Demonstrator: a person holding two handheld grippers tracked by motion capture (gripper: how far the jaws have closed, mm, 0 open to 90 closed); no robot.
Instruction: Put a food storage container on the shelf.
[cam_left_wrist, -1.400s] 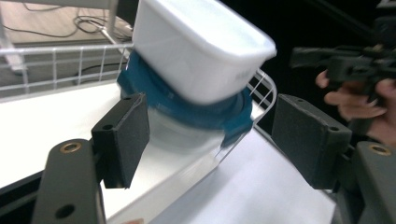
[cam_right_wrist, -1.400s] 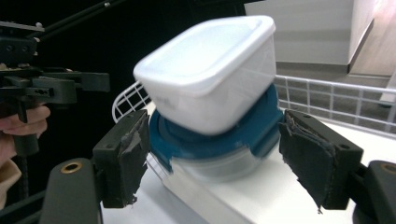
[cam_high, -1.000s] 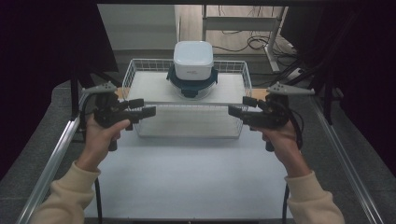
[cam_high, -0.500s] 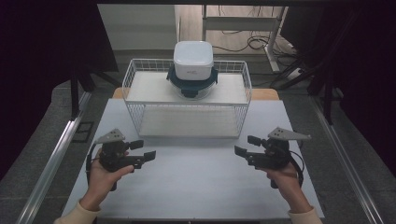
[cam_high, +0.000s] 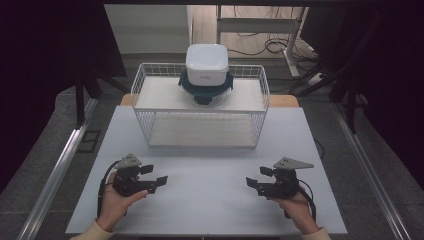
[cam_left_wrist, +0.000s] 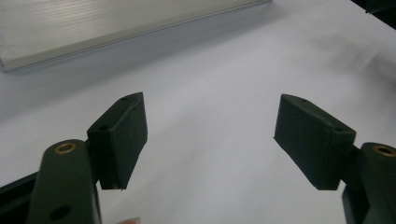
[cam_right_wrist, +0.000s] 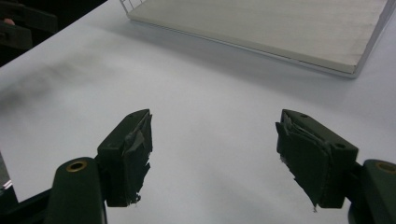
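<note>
Both tongs, left (cam_high: 161, 180) and right (cam_high: 251, 183), gape empty, wire basket (cam_high: 200, 120) well beyond.

The forearms are cut off by the bottom edge of the high view. The container (cam_high: 206, 85) under the white lid (cam_high: 207, 63) is partly hidden by the wire rack (cam_high: 200, 112); its contents cannot be made out.

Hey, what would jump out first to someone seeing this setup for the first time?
Probably the white lidded container sitting on the top shelf of the white wire rack at the far side of the table. Nearer the person, the left gripper and the right gripper sit low over the white tabletop, pointing toward each other, jaws open with nothing between them.
</note>
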